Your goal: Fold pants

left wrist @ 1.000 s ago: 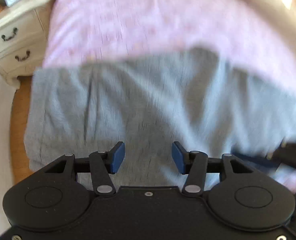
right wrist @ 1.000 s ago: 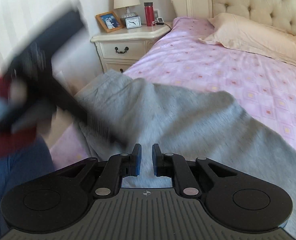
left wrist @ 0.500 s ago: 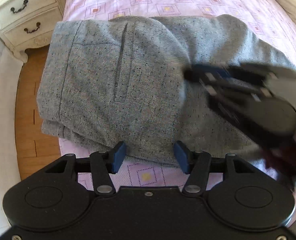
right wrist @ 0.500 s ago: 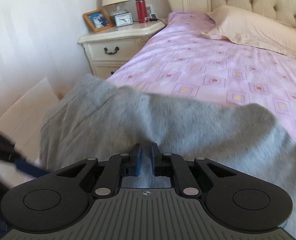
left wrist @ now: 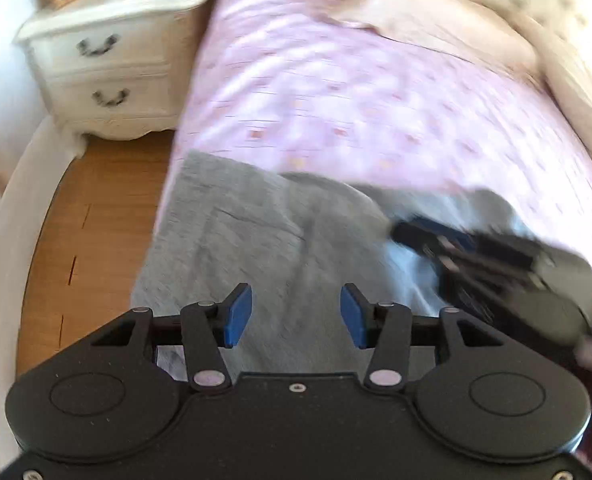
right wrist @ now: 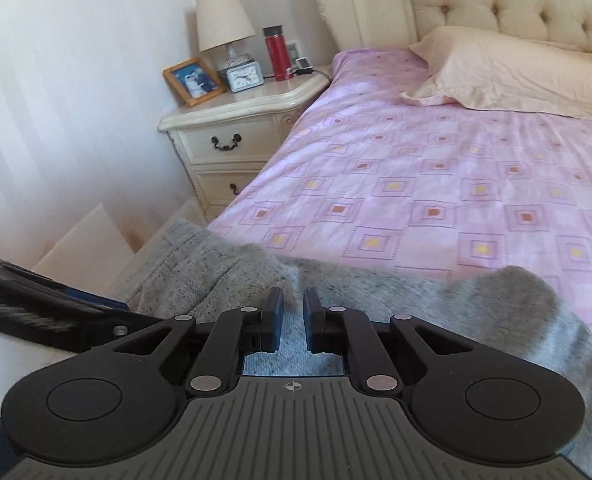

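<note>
Grey speckled pants (left wrist: 235,240) lie folded along the near edge of a bed with a pink patterned sheet (left wrist: 336,100). My left gripper (left wrist: 296,316) hovers above them with its blue pads wide apart. Its jaws are closing with nothing pinched between them. To its right, my right gripper (left wrist: 408,236) reaches onto the pants, where the cloth is raised and shows a paler underside. In the right wrist view the right gripper (right wrist: 293,316) is nearly closed, with a fold of the pants (right wrist: 199,272) bunched at its tips.
A cream nightstand (right wrist: 231,136) stands left of the bed with a lamp (right wrist: 223,20), a clock (right wrist: 244,76), a red flask (right wrist: 276,54) and a photo frame (right wrist: 193,82). A pillow (right wrist: 516,68) lies by the tufted headboard. Wooden floor (left wrist: 95,220) runs along the bed's left side.
The left wrist view has pulled back and tilted up, so more of the bed and the nightstand show. The right gripper has shifted right, still holding cloth.
</note>
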